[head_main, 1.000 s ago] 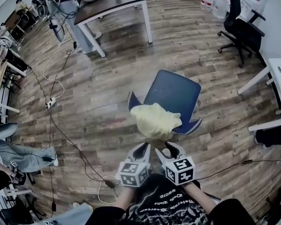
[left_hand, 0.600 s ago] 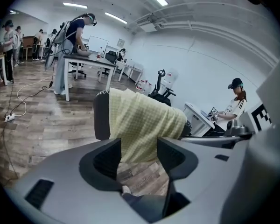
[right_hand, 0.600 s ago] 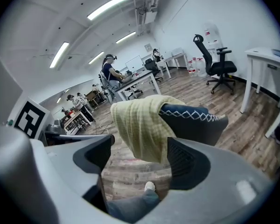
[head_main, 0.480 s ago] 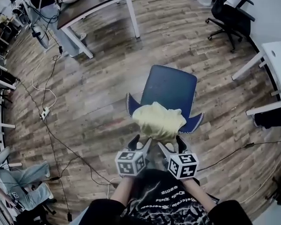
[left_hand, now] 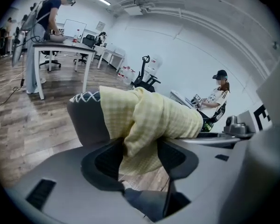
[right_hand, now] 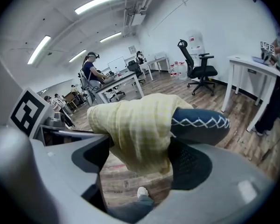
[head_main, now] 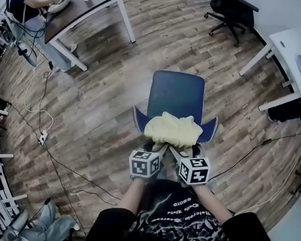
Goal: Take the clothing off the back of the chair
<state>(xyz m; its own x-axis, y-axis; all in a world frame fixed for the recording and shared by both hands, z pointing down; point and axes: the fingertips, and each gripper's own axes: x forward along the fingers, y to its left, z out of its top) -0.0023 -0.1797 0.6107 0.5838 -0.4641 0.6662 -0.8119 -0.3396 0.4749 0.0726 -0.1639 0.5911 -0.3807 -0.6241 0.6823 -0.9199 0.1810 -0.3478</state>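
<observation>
Head view: the pale yellow checked garment (head_main: 173,129) lay over the back of the dark blue chair (head_main: 175,92), at 6 o'clock of the seat, with the left tongs (head_main: 157,147) and right tongs (head_main: 183,152) at its edge. Left gripper view: the jaws, just opening, stood apart astride a hanging fold. Right gripper view: likewise. Best practice was to clamp cloth only, clear of the chair, then lift upward.

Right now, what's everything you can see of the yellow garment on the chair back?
The garment is pale yellow, finely checked woven cloth. It lies bunched and draped over the top of the blue chair's backrest, covering its middle; the stitched corners show bare. A fold hangs down the near side between the open jaws of the left claw and the right claw, both having just opened; neither clamps it.
</observation>
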